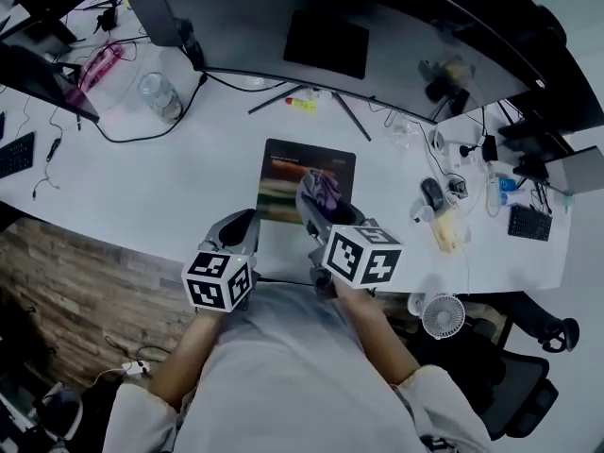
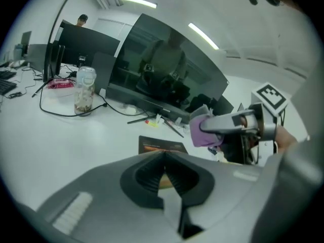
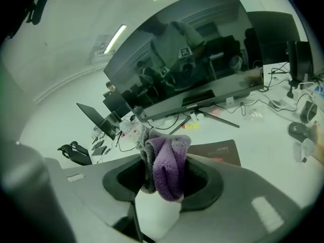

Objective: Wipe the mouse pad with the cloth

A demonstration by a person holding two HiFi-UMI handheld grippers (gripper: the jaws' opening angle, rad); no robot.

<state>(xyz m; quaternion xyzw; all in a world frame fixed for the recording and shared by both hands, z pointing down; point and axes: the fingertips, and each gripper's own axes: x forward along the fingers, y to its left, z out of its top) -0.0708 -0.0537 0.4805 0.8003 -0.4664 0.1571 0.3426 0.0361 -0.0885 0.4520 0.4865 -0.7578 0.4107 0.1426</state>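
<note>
The white tabletop [image 1: 189, 168] fills most of my head view. A wide curved monitor [image 1: 377, 36] stands across it at 12 o'clock, its stand legs splayed just beyond the work area.

The dark mouse pad [image 1: 288, 173] lies flat at the centre, at 12 o'clock from both tools and near the tabletop's front edge. I judge it sits there because that is within easy reach for wiping.

My right hand-held gripper [image 1: 316, 206] is at 5 o'clock of the pad, with its jaws pinched on a bunched purple and grey cloth [image 1: 321, 189]. The cloth sticks up out of the jaws as a thick wad, which leaves a soft face free to drag across the pad. From the left gripper view the wad looks raised off the pad, not pressed to it, so I judge that the wiping stroke is not yet under way.

My left hand-held gripper [image 1: 243, 220] hovers at 7 o'clock of the pad. Its jaws are pressed together with nothing between them. It is well placed to pin the pad's near corner so that the pad does not slide.

A clear bottle [image 1: 159, 94] stands well apart at 10 o'clock and a mouse [image 1: 431, 192] rests at 3 o'clock, both clear of the wiping path.
</note>
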